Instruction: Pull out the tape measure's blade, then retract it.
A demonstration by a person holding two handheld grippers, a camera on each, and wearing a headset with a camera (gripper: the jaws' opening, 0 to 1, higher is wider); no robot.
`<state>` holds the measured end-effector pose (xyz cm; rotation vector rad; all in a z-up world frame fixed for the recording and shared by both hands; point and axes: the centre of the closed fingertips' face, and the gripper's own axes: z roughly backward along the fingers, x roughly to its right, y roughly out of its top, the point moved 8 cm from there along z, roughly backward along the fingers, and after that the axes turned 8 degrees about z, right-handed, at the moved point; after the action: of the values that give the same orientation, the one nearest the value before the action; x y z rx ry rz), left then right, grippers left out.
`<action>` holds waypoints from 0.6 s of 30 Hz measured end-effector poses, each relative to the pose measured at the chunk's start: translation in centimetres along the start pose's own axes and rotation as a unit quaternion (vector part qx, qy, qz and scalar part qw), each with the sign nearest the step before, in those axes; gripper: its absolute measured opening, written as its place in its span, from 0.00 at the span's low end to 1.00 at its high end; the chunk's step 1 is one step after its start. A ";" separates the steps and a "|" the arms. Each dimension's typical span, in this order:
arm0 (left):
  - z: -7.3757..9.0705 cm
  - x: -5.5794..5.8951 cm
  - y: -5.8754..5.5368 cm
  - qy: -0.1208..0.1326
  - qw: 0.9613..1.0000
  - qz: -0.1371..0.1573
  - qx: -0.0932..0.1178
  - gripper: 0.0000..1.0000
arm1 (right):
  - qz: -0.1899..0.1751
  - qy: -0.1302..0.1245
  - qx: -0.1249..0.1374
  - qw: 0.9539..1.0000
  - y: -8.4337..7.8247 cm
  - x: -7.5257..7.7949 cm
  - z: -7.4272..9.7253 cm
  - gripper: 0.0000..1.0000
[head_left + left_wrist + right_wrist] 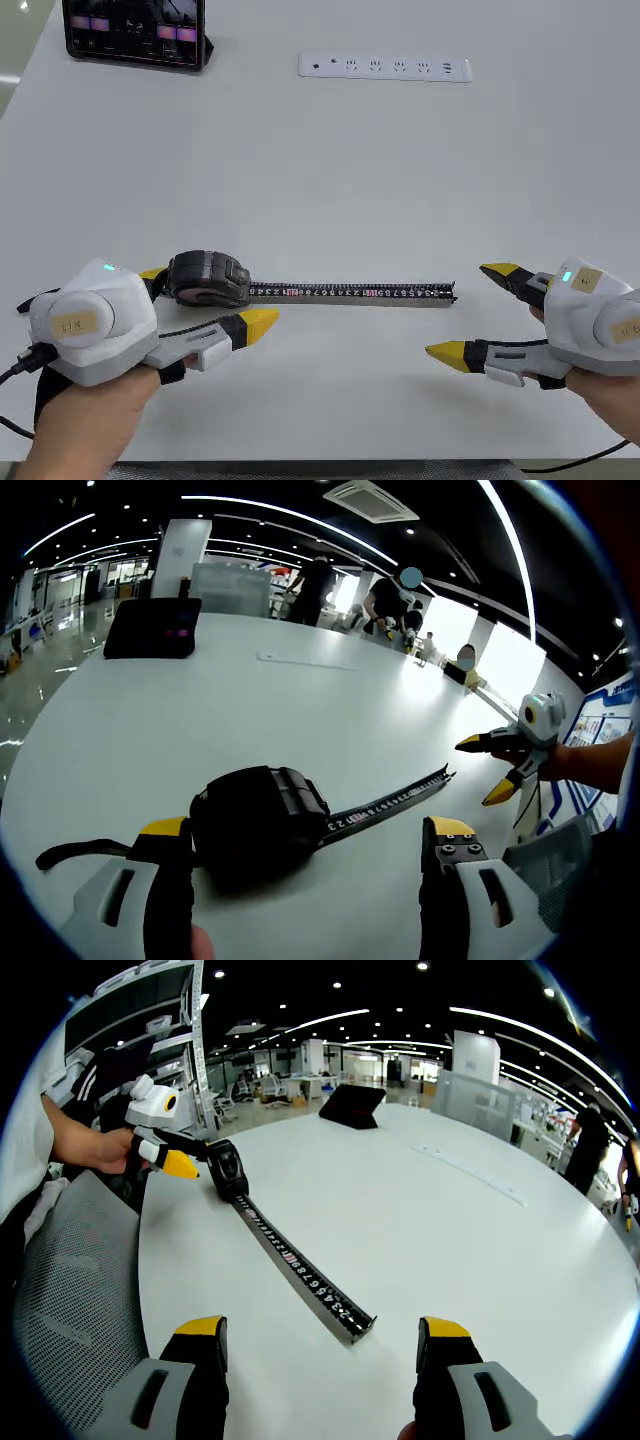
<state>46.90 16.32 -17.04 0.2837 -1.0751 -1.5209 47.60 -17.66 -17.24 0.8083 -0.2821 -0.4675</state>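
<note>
A black tape measure case [208, 278] lies on the white table [320, 180], its blade [350, 292] drawn out to the right and flat on the surface. My left gripper [205, 297] is open, its yellow-tipped jaws standing on either side of the case [258, 810] without closing on it. The right gripper [473, 311] is open too, just beyond the blade's end hook [452, 294]. In the right gripper view the blade end [355, 1325] lies between and slightly ahead of my right gripper [321, 1326], untouched.
A white power strip [385, 67] lies at the back of the table, and a dark tablet on a stand [137, 30] sits at the back left. A grey mesh chair [70, 1290] stands off the table's near edge.
</note>
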 end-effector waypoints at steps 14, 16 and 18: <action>-0.3 -0.3 0.1 0.032 0.999 0.016 0.019 0.85 | 0.012 0.008 -0.005 1.000 0.4 0.1 -0.1 0.70; -0.4 -0.3 0.1 0.039 0.999 0.020 0.021 0.84 | 0.017 0.009 -0.008 1.000 0.4 0.3 -0.1 0.68; -0.5 -0.3 0.1 0.047 0.998 0.022 0.024 0.83 | 0.021 0.011 -0.010 1.000 0.4 0.5 -0.1 0.67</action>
<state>47.40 16.35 -17.32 0.3583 -1.0376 -1.4307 48.25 -17.58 -16.97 0.7855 -0.2742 -0.4209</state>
